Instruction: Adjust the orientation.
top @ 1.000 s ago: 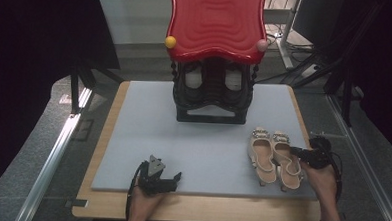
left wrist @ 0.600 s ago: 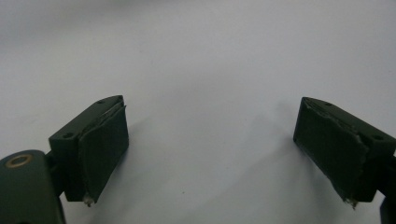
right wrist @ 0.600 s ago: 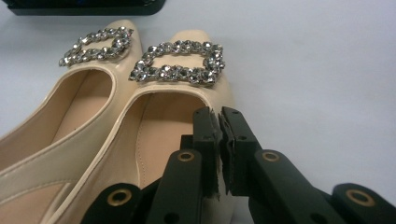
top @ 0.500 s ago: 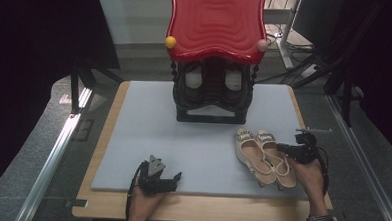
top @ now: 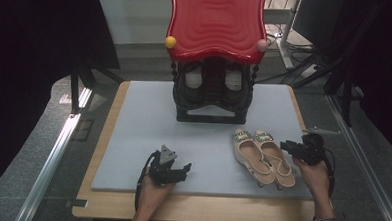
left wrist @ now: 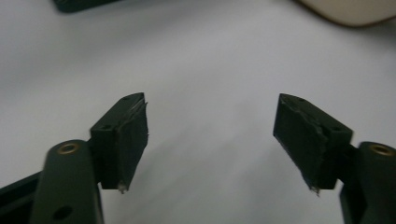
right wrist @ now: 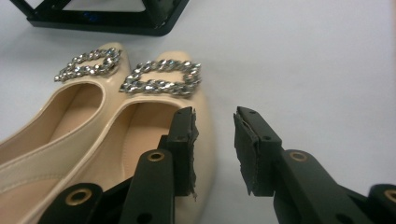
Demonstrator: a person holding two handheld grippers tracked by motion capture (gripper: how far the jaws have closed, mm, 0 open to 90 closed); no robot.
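Right gripper (right wrist: 214,140) sits at the near right of the mat, its jaws parted a little and having just been opening; one jaw stands over the side wall of the nearer beige shoe (right wrist: 154,140), the other outside it, and neither pad presses on it. Left gripper (top: 170,170) hovers at the near left over the bare grey mat (top: 142,138) with its jaws apart, though they have just been closing, with nothing between them. Both shoes (top: 264,156) lie side by side, touching, toes with the sparkling buckles (right wrist: 161,77) pointing away. I judge them light, with a smooth, rather slippery surface and a thin soft wall, so the side rim near the middle seems the best place to grip. Beyond stands the black rack (top: 212,93) under a red top (top: 215,21).
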